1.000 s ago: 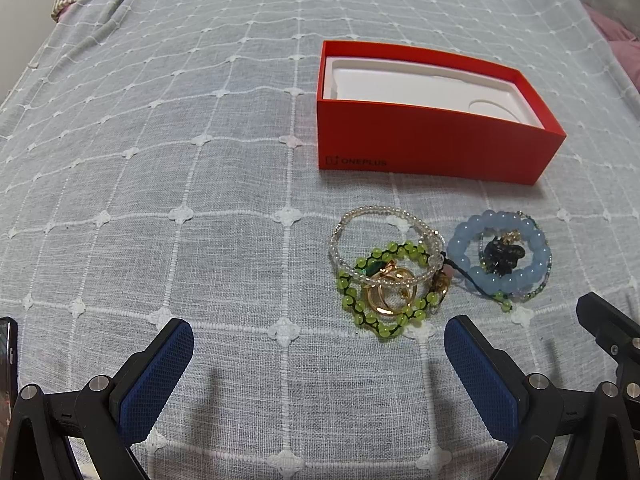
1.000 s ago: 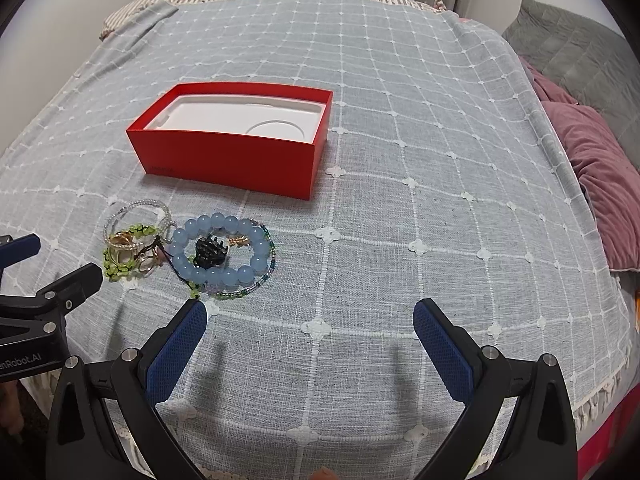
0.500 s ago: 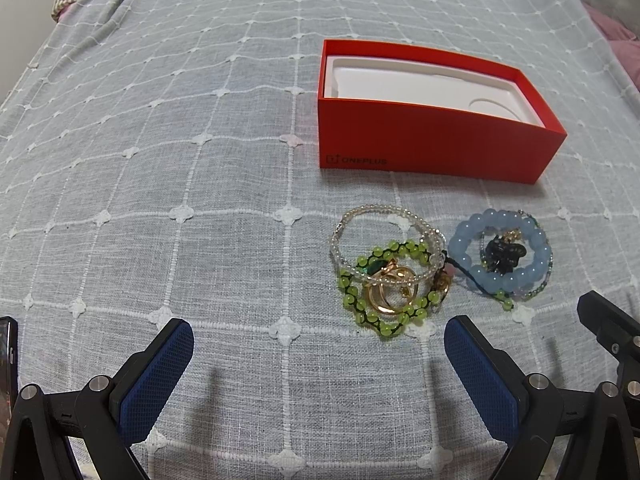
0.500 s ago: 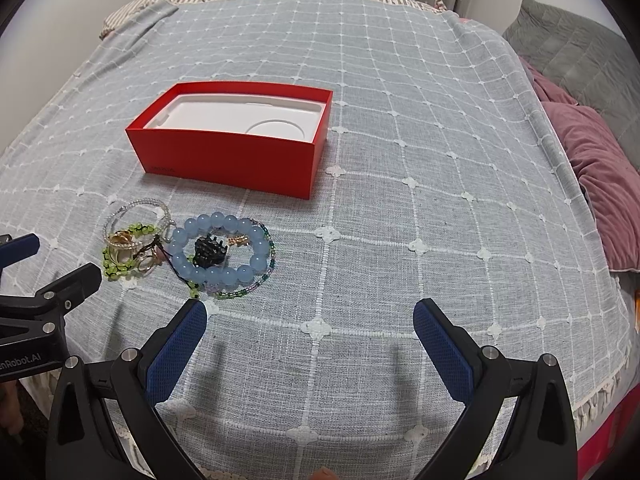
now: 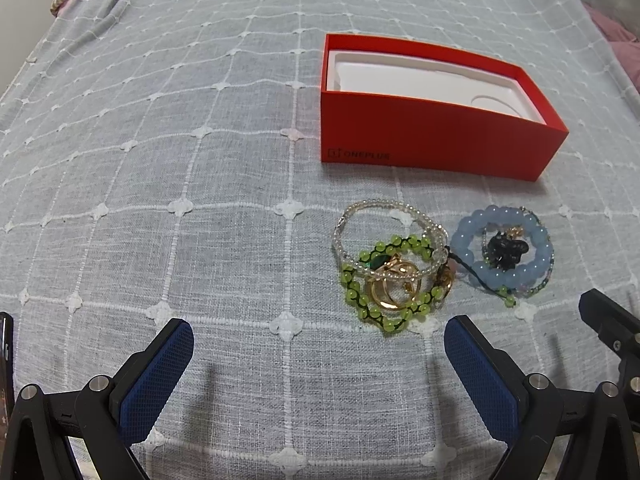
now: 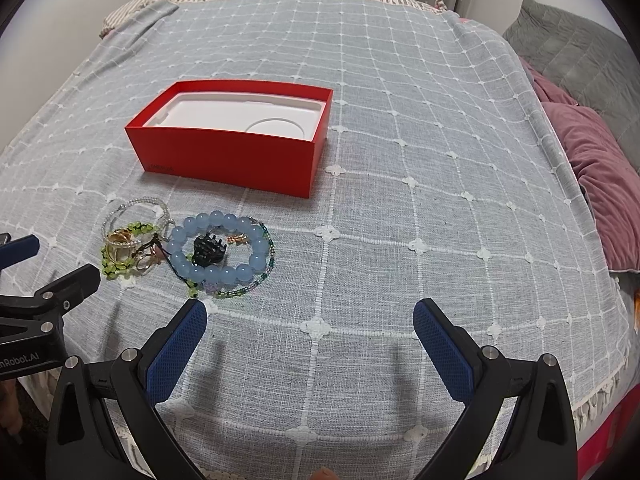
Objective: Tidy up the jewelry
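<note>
A pile of jewelry lies on the grey bedspread in front of an open red box [image 5: 432,136] with a white insert, seen too in the right wrist view [image 6: 228,152]. The pile holds a green bead bracelet [image 5: 384,280], gold rings [image 5: 390,286], a clear bead bracelet [image 5: 360,216] and a pale blue bead bracelet [image 5: 500,248] around a black clip [image 6: 206,251]. My left gripper [image 5: 316,344] is open and empty, just short of the green bracelet. My right gripper [image 6: 310,328] is open and empty, to the right of the blue bracelet [image 6: 218,248].
The bedspread [image 6: 400,160] has a white grid pattern. A purple pillow [image 6: 600,184] and a grey quilt [image 6: 580,60] lie at the right edge of the bed. The bed's front edge runs just below my right gripper.
</note>
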The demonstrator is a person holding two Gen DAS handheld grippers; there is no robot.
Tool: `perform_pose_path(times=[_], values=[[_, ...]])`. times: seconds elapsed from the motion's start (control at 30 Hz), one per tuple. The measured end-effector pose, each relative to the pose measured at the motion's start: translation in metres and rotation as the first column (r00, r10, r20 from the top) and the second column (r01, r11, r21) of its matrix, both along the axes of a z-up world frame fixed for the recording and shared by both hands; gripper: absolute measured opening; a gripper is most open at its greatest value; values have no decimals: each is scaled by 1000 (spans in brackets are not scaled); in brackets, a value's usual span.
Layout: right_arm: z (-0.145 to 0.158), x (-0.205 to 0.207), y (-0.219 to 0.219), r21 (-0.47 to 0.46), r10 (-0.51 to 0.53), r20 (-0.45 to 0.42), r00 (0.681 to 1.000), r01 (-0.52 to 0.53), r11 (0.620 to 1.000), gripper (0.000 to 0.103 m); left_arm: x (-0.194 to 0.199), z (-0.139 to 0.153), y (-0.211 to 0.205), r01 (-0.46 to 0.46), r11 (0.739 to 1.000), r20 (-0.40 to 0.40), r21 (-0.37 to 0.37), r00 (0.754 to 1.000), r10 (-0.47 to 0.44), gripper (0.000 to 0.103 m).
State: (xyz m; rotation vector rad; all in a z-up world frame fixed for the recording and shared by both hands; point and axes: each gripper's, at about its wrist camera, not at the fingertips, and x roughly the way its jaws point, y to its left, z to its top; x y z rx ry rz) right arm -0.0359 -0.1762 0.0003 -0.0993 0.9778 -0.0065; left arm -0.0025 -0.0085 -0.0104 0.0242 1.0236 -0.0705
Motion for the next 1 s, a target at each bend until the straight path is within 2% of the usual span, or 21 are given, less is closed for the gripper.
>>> perform_pose_path(times=[0.3, 0.5, 0.63, 0.77, 0.93, 1.0], values=[[-6, -2, -2, 1, 15, -12, 1000, -15, 1000, 103, 1, -9, 16, 30, 1000, 39, -1, 999, -30, 103], [-7, -3, -9, 3, 18, -12, 1000, -18, 1000, 103, 7, -3, 22, 52, 998, 71, -26, 996, -50, 103], [-8, 0, -15, 23, 35, -21, 999, -34, 999, 103, 17, -1, 20, 85, 993, 62, -86, 995, -80, 101], [-8, 9, -17, 37, 54, -21, 998, -53, 998, 102, 33, -4, 20, 83, 986, 30, -147, 996, -80, 88], [-8, 21, -17, 67, 93, -31, 995, -91, 994, 87, 50, -12, 22, 62, 976, -15, -209, 998, -67, 78], [-8, 27, -17, 79, 101, -36, 994, -98, 992, 79, 54, -15, 21, 56, 974, -33, -220, 997, -64, 70]])
